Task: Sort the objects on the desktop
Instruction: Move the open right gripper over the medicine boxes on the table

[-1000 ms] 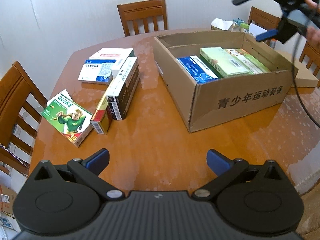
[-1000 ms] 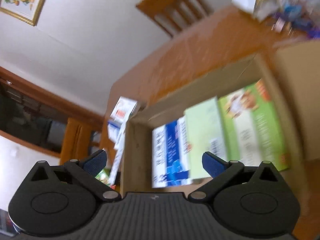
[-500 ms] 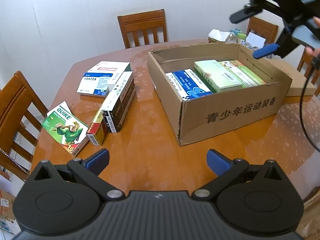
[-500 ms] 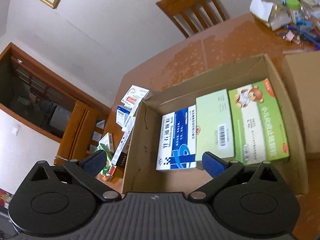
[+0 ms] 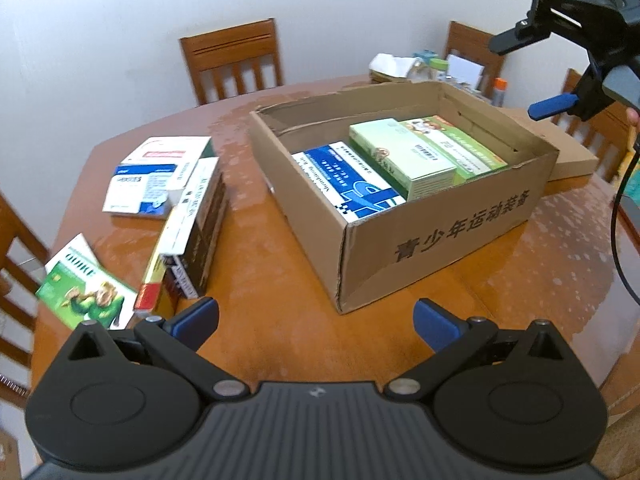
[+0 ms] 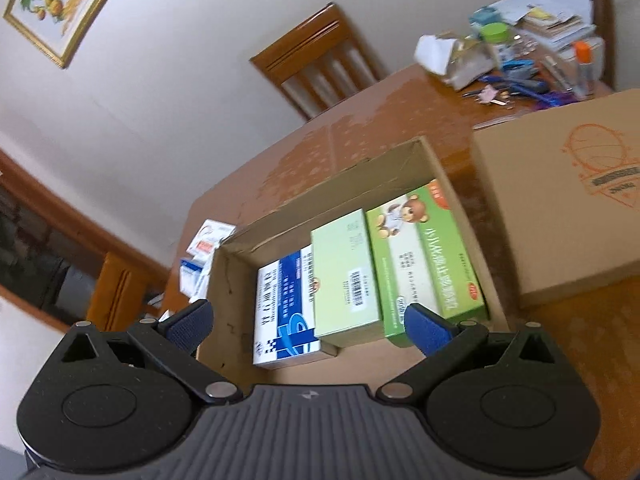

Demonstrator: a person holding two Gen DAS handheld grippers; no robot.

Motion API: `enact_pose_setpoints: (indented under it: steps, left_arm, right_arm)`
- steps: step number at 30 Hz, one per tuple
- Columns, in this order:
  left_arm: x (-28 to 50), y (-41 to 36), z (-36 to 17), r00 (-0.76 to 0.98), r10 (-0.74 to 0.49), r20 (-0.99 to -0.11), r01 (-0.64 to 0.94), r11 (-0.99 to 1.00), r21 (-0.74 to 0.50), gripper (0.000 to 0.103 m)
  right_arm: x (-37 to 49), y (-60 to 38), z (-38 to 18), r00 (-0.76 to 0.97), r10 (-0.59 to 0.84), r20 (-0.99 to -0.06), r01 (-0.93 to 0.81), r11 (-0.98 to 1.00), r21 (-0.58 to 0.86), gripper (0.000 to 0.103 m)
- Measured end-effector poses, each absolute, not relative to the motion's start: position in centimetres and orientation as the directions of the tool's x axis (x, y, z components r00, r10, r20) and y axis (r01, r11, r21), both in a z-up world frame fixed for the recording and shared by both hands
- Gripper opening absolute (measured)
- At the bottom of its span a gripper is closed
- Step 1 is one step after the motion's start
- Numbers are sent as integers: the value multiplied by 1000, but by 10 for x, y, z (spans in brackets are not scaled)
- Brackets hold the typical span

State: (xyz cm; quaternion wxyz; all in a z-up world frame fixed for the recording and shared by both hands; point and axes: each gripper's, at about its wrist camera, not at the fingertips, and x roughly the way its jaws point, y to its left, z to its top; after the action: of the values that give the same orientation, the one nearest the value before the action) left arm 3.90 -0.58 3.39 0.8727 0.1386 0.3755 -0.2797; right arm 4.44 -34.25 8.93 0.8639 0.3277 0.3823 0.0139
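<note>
An open cardboard box (image 5: 440, 236) stands mid-table and holds a blue-white box (image 5: 352, 184), a pale green box (image 5: 400, 156) and a bright green box (image 5: 460, 144). Left of it lie a dark upright box (image 5: 200, 216), a slim red-yellow box (image 5: 154, 276), a white-blue box (image 5: 148, 184) and a green cartoon box (image 5: 84, 292). My left gripper (image 5: 316, 320) is open and empty over the near table. My right gripper (image 6: 308, 324) is open and empty high above the cardboard box (image 6: 456, 184); it also shows as the right gripper (image 5: 532, 72) at top right of the left wrist view.
A flat cardboard lid (image 6: 568, 192) lies right of the box. Clutter of papers, jars and pens (image 6: 520, 52) fills the far table corner. Wooden chairs (image 5: 232, 60) ring the round table (image 5: 280, 280). A cable (image 5: 618, 240) hangs at the right.
My left gripper has pulled back and swung right, so the cardboard box sits nearer the middle of its view. My right gripper has lifted and tilted above the box. Both stay open.
</note>
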Motion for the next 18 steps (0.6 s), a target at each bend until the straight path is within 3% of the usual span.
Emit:
enact_pose_setpoints:
  steps: [8,18]
  left_arm:
    - [62,39,12,491,-468,-735,638,767,-63,103]
    - [78,90,-3,458,-531,-713,656,743,-132,103]
  right_arm:
    - [76,-270,115,703,237,-671,176,856,486,103]
    - [174,-100,127,609,350,-712,-130,929,346,103]
